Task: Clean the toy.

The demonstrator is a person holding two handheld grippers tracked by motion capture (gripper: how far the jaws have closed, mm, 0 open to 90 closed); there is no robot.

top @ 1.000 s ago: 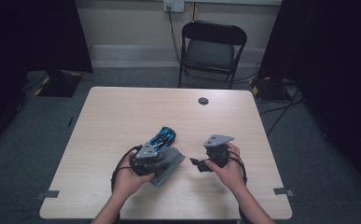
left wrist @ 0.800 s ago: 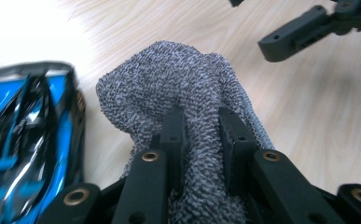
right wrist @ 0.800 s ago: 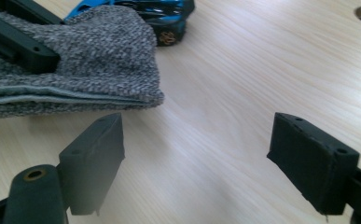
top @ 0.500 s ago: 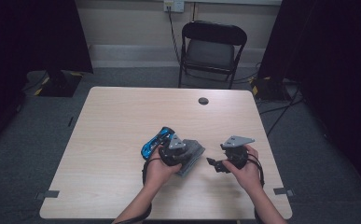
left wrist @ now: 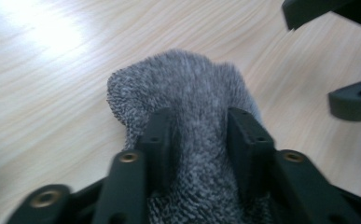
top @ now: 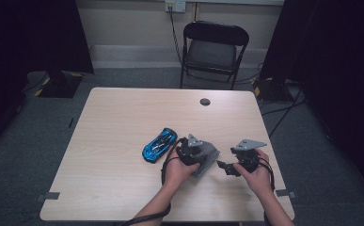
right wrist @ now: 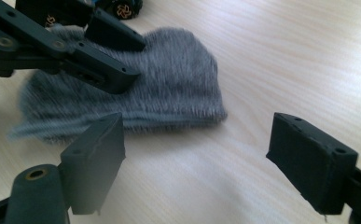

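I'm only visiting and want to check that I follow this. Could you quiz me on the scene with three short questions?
1. What colour is the car? A red, B blue, C green.
2. True or false: the right claw is clamped on the sock.
3. Which thing lies between the jaws of the left claw?
Key: 1 B. 2 False: its jaws stand open, short of the sock. 3 The sock; those jaws have just been opening.
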